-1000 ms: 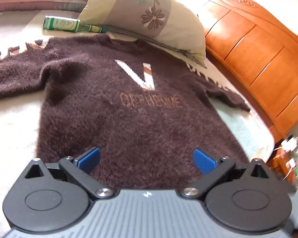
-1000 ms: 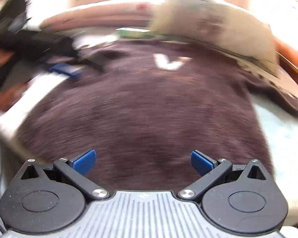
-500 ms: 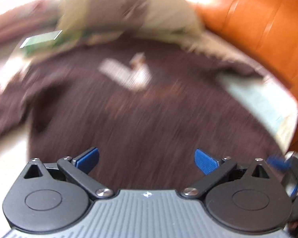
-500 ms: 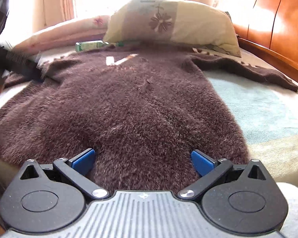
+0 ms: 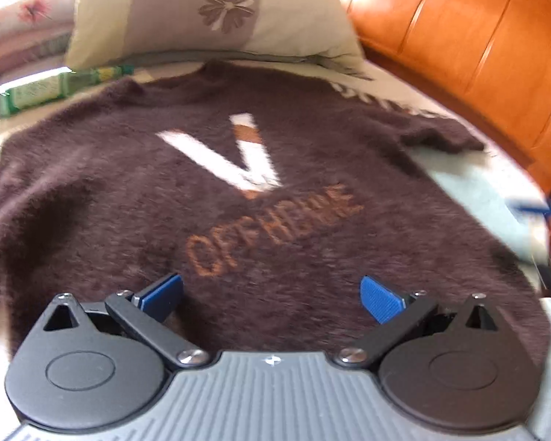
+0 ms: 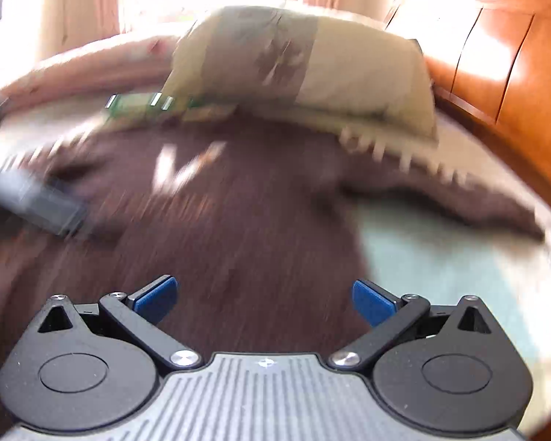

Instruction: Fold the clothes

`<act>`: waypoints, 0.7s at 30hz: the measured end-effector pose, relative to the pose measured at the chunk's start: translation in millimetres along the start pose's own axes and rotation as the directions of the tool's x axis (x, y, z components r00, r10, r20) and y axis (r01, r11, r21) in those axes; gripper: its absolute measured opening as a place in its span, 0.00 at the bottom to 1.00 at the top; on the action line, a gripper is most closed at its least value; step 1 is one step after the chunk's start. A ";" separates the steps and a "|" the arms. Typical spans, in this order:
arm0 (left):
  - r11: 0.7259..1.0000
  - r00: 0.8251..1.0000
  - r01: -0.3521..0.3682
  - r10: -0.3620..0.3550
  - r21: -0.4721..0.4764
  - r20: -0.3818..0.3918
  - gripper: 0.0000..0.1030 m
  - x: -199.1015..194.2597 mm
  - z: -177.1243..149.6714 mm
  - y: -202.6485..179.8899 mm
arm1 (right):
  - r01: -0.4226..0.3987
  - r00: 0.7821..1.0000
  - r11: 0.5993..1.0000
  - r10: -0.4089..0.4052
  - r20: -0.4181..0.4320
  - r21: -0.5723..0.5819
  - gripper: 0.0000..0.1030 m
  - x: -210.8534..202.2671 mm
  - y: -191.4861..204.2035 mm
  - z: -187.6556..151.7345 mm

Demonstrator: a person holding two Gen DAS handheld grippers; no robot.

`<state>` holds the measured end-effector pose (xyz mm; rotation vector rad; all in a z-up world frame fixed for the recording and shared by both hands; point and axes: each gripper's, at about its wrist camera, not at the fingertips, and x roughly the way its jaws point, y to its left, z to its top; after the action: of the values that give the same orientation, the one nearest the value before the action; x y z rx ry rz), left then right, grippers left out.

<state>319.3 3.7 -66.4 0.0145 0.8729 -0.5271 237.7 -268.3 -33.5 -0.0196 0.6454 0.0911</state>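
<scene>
Left gripper (image 5: 272,296): blue pads spread wide, nothing between them, poised over the lower chest of the brown sweater (image 5: 136,198). Right gripper (image 6: 262,296): likewise wide open and empty, over the garment's right side near the hem; its view is heavily smeared.

Sweater lies flat, front up, on the bed (image 5: 470,187), collar toward the floral pillow (image 5: 216,11), white V and orange lettering showing. Right sleeve (image 6: 440,198) stretches out toward the wooden headboard (image 5: 477,44); the left one trails off the frame edge. A green bottle (image 5: 55,86) lies just beside the left shoulder, against the pillow.

Risks, as judged:
- Fuzzy, thick knit: open pads may pinch only the top layer, so front lifts away from back and the fold bunches.
- A sleeve swept inward could catch the bottle and drag it into the fold.
- Collar sits against the pillow; a pull there may snag.
- Uneven grasps would skew the fold line.
</scene>
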 end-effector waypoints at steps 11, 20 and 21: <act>0.992 0.993 -0.117 0.118 0.042 -0.018 0.99 -5.8 0.3 2.9 | 0.209 0.978 0.970 -0.204 -0.051 0.123 1.00 163.6 -40.3 89.1; 0.996 0.997 -0.078 0.077 -0.042 -0.010 0.99 -16.7 -0.5 46.4 | 0.087 0.990 0.995 -0.091 -0.107 -0.047 1.00 251.7 26.1 120.2; 0.997 0.998 -0.062 0.062 -0.053 -0.016 0.99 -15.4 -1.6 51.5 | 0.087 0.988 0.995 -0.093 -0.123 -0.058 1.00 266.3 29.8 121.7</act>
<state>333.0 55.7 -66.4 -0.0036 0.8978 -0.4460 519.7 -212.0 -96.1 -0.1061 0.7668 0.0197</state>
